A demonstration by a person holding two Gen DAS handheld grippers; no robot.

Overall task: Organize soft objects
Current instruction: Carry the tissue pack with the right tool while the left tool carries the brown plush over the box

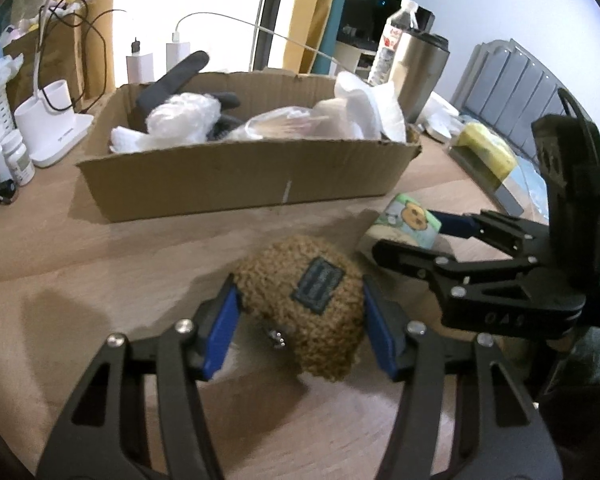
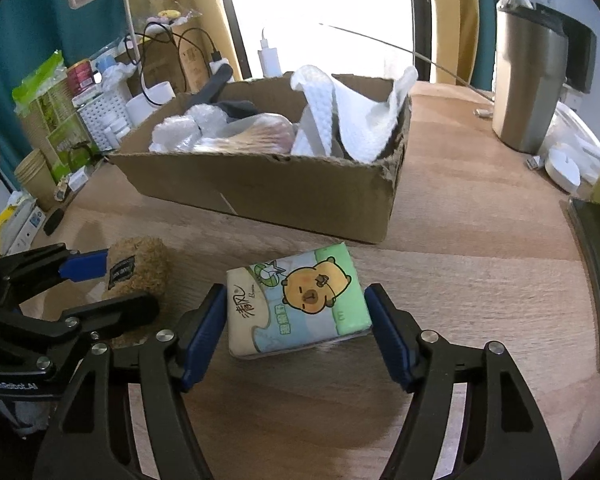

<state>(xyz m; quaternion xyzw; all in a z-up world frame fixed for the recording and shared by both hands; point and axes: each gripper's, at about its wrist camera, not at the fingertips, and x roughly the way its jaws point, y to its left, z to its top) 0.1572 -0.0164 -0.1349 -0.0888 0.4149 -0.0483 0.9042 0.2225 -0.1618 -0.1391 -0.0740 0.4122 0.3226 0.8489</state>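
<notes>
In the left wrist view, your left gripper [image 1: 300, 320] sat low over the wooden table [image 1: 100, 248], its blue pads on either side of the brown fuzzy plush [image 1: 308, 300]. The pads looked to be touching its flanks, but whether they were pressing it could not be told. The plush lay on the table in front of the cardboard box [image 1: 244, 184], which held a dark glove [image 1: 180, 80], crumpled plastic wrap [image 1: 184, 116] and white cloth [image 1: 364, 108]. To the right, your right gripper [image 1: 416, 236] reached in around the tissue pack [image 1: 408, 224]. A steel tumbler [image 1: 420, 68] and a water bottle [image 1: 392, 40] stood behind the box.

In the right wrist view, your right gripper [image 2: 296, 324] was spread wide, one finger on each side of the tissue pack [image 2: 300, 300], which lay flat on the table [image 2: 460, 240] just in front of the box [image 2: 268, 196]. Small gaps showed between pads and pack. At the left, your left gripper [image 2: 108, 284] bracketed the plush [image 2: 140, 268]. The tumbler [image 2: 528, 88] stood at the right, well apart.
</notes>
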